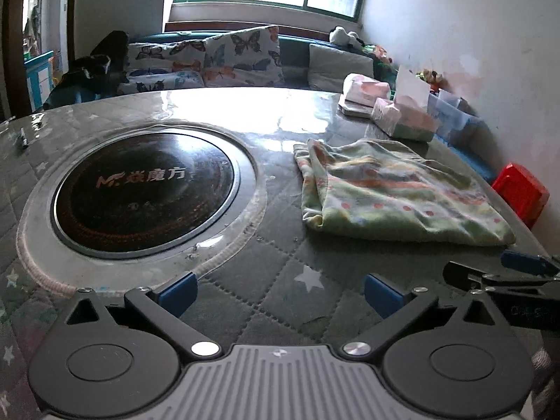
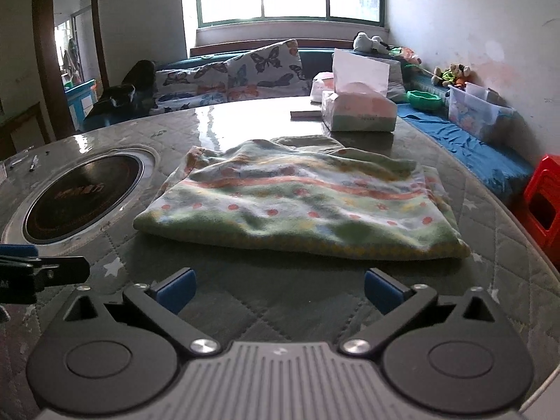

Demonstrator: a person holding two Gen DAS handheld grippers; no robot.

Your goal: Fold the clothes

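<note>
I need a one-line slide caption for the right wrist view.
Open right gripper faces a folded green patterned garment on the quilted table.

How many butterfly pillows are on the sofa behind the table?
2. One butterfly pillow lies low at the left; the other butterfly pillow leans upright to its right, touching it. More may be hidden behind the table edge.

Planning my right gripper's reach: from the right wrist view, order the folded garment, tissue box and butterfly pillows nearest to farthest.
From the right gripper:
1. Folded garment, straight ahead on the table.
2. Tissue box, behind it, slightly right.
3. Butterfly pillows, beyond the table's far edge, left of centre.
</note>
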